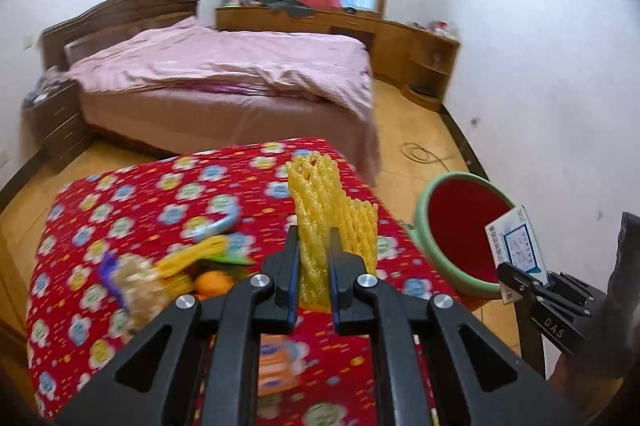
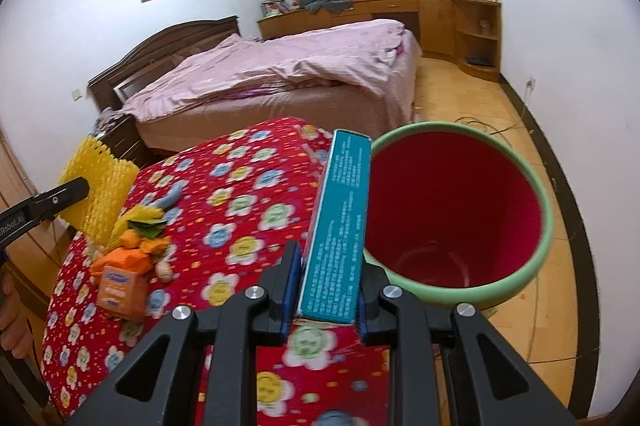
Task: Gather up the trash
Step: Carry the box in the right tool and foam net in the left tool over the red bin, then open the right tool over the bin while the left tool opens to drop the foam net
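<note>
The right gripper (image 2: pixel 326 290) is clenched on a teal box (image 2: pixel 340 226), its long axis running up and away from the jaws toward 12 o'clock. In the right wrist view the bin (image 2: pixel 546 226), green outside and red inside, opens at 1 o'clock from the jaws, its near rim just beside the box's right edge. The box is not yet over the opening; it sits over the table edge, so I judge the coming move is a short shift toward 2 o'clock before release. The bin looks bare inside.

The left gripper (image 1: pixel 314 262) is clenched on a yellow foam net (image 1: pixel 332 202), which stands upright out of the jaws toward 12 o'clock. From the left wrist view the bin (image 1: pixel 424 222) lies at 2 o'clock, past the table corner, with the right gripper (image 1: pixel 524 282) and its box (image 1: pixel 516 238) at the bin's far rim. The right hand is the nearer one to the bin, so I expect the box goes in first and the net follows.

On the table (image 2: pixel 248 186), covered in red flowered cloth, more trash remains in 1 heap: an orange pack (image 2: pixel 120 286), orange peel (image 2: pixel 138 246), a nut shell (image 2: pixel 164 270) and a blue curved piece (image 2: pixel 174 196), at 10 o'clock from the right jaws. Beyond the table stands a bed (image 2: pixel 280 74).
</note>
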